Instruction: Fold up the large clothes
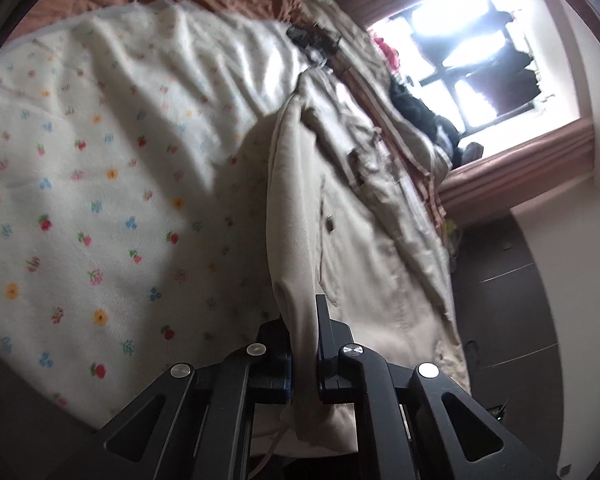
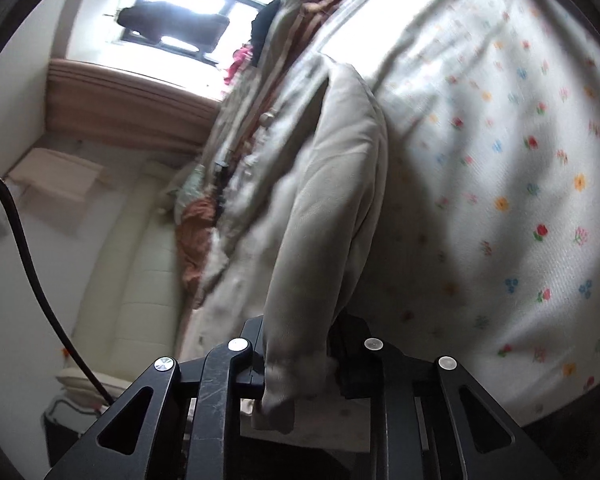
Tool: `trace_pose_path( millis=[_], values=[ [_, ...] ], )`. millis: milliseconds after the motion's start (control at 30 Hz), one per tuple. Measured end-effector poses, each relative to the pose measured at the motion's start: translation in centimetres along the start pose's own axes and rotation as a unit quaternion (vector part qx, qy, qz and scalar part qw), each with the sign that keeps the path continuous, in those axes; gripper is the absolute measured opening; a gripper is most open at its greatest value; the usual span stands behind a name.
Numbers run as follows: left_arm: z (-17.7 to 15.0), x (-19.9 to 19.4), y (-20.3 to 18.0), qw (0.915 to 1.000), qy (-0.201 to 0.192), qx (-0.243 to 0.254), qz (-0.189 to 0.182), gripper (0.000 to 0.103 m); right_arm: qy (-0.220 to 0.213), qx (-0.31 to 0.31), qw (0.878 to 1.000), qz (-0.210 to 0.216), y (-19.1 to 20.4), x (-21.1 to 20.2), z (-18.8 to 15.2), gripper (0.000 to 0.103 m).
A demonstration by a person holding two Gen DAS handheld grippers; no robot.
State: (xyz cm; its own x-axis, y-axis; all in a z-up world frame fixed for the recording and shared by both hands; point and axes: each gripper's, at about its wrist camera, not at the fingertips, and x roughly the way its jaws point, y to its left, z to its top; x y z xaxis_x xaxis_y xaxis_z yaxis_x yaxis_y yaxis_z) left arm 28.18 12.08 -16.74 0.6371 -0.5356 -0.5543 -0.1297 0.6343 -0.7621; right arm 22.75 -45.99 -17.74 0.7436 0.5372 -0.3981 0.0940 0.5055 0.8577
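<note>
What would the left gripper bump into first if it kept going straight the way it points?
Probably more of the beige garment the left gripper is shut on, which stretches ahead over the flowered sheet. Depth is hard to judge here.

Left gripper (image 1: 305,344) clamps beige garment (image 1: 364,240) over floral sheet (image 1: 100,184).

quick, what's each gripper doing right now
left gripper: shut on the beige garment
right gripper: shut on the beige garment

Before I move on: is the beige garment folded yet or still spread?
Not folded: the beige garment lies stretched along the floral sheet, its ends pinched by left gripper and right gripper.
</note>
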Motion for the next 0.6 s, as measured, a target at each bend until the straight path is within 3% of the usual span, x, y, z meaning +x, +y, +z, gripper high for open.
trace_pose_path(
  millis=[300, 600],
  values=[
    [0.4, -5.8, -3.8, 0.999, -0.035, -0.004, -0.026, 0.007, -0.034, -0.044, 0.996, 0.062, 6.3, -3.7, 0.1, 0.018],
    [-0.8, -12.4, -6.0, 0.9954, -0.073, 0.002, -0.062, 0.007, -0.064, -0.1, 0.987, 0.109, 12.0, -8.0, -2.6, 0.017]
  ],
)
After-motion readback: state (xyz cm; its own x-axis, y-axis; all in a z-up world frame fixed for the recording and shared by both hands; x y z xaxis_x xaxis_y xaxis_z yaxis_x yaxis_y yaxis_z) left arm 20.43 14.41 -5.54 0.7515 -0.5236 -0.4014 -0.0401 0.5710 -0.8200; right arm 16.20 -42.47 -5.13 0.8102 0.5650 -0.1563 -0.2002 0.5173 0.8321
